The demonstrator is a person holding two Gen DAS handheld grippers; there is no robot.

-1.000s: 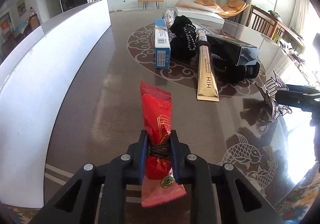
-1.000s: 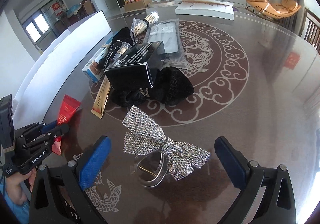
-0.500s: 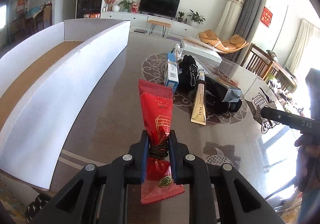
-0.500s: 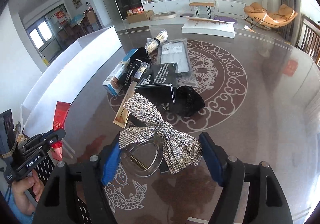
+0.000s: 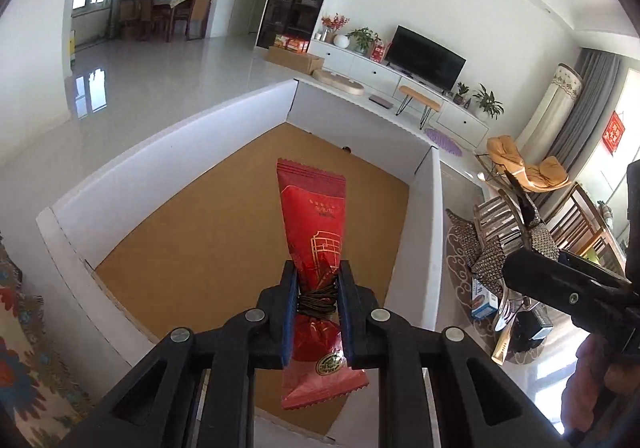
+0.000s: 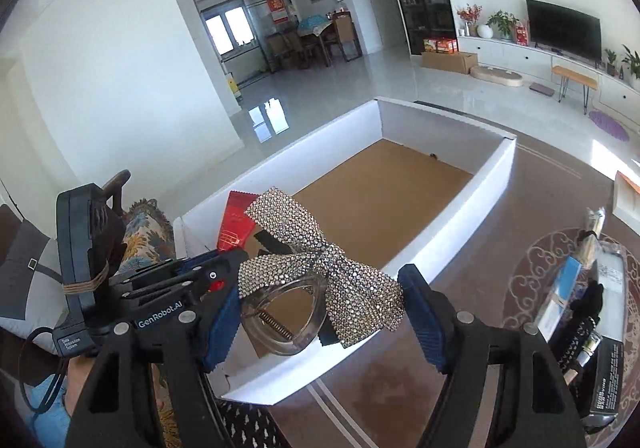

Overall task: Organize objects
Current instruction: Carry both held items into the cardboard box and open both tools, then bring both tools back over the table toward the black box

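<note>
Red foil, the snack packet (image 5: pixel 310 248) is clamped at its waist by the left gripper (image 5: pixel 318 298) above the white box (image 5: pixel 426 248), long axis pointing away toward the far wall. A rhinestone bow clip (image 6: pixel 320 276) is pinched in the right gripper (image 6: pixel 320 312). Both should be lowered near the cardboard floor before release.

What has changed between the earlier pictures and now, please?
The right hand-held gripper closed on the rhinestone bow hair claw and lifted it off the table. Both hand-held grippers swung over the white cardboard box. The left one kept gripping the red foil sachet.
</note>
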